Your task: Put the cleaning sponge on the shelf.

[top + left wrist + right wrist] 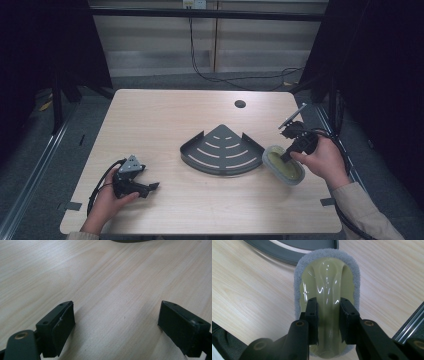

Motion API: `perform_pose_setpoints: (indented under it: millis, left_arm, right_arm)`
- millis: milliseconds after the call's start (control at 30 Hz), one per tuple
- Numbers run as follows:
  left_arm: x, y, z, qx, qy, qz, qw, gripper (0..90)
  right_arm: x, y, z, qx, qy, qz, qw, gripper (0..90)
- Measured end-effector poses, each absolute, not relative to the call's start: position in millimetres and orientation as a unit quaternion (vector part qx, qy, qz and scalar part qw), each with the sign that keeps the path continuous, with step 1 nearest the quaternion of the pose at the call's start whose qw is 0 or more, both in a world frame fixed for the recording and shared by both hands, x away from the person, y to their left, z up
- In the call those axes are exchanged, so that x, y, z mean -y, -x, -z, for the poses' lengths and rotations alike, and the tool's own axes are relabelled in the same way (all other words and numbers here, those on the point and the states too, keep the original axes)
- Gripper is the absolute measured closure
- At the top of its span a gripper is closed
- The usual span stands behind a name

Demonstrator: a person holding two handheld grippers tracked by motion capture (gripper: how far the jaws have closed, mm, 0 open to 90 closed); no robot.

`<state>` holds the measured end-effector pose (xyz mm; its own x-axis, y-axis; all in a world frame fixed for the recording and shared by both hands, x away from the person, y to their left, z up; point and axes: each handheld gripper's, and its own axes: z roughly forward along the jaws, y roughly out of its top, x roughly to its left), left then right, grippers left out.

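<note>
High view: right claw (289, 156) gripped a scrubber (283, 164) just right of the dark corner rack (221, 149) on the surface (150, 125); left claw (148, 187) lay well apart.
Left gripper view: jaws wide, empty.
Right gripper view: jaws pinched the scrubber's handle ridge (328, 315), long axis toward the rack.

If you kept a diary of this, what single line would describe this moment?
right gripper: shut on scrubber handle | left gripper: open, over bare table | rack: untouched, centre

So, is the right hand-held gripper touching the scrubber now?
Touching. In the right gripper view, the right hand-held gripper has its two jaws closed on the raised yellow handle of the scrubber, with no gap on either side.
</note>
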<state>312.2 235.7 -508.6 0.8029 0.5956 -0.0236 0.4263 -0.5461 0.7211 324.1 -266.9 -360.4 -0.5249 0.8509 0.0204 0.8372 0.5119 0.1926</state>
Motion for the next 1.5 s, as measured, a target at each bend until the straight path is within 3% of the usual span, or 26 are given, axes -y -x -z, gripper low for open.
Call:
perform_pose_setpoints:
  millis: [1500]
  left_arm:
    - [-236, -313, 509, -0.290, -0.872, -0.114, 0.376, 12.8]
  right_arm:
    - [230, -367, 338, -0.867, -0.488, -0.087, 0.051, 71.1]
